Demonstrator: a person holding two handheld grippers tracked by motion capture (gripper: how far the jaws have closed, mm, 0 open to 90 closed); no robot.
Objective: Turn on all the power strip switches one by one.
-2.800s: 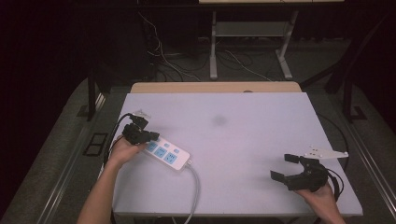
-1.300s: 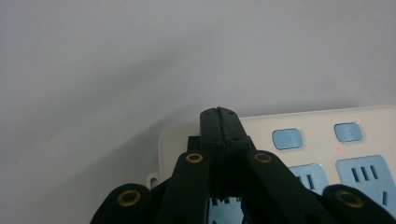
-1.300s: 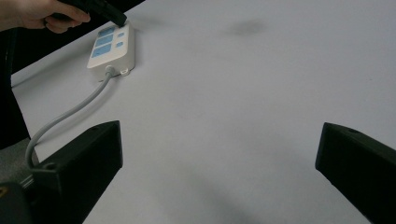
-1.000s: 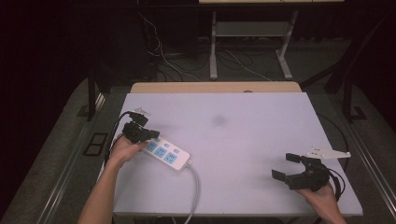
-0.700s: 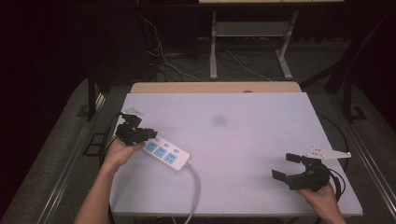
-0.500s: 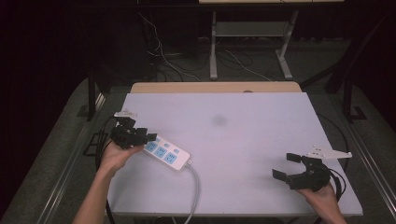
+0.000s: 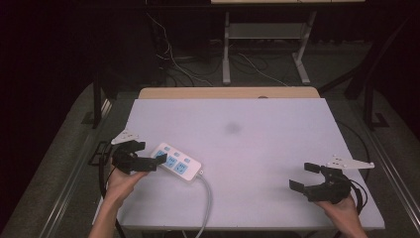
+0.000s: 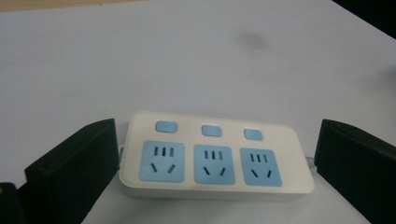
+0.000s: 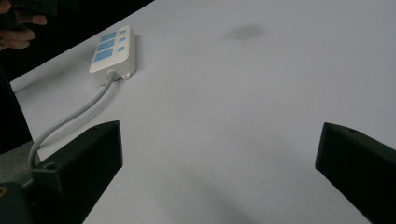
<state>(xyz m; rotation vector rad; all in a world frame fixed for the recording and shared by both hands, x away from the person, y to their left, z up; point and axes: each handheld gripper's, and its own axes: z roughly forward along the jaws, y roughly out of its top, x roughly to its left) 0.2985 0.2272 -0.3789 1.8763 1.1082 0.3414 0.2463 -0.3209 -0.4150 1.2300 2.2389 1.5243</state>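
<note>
L gripper (image 7: 148, 159) sits at the near-left of the white surface (image 7: 277, 148), jaws spread wide after just opening up; nothing is clamped. The power strip (image 8: 212, 161) lies flat between the jaws in the left gripper view, w/ a gap of bare surface showing on each side, so the pads aren't pressing it. Its near edge sits low btwn the jaws, its far edge w/ the three switches points away from the gripper. Three blue sockets face up; tiny reddish dots beside the switches, too small to say if they're lamps. In the high view the strip (image 7: 176, 161) is partly covered at its left end by the L jaws. Its grey cord (image 7: 207, 198) leaves the end away from the L jaws & runs off the near edge of the surface; the plug end is cut off.

R gripper (image 7: 307, 177) is near the near-right corner, jaws wide, only bare surface btwn them. In the right gripper view the strip (image 9: 113, 49) lies well beyond the jaws, far off toward the left jaw's side, cord (image 9: 70, 119) curving back & passing behind that jaw. Faint dark smudge (image 7: 232, 128) mid-surface, well ahead of both jaw pairs; what it is can't be made out. Both forearms cut off at the frame bottom.
</note>
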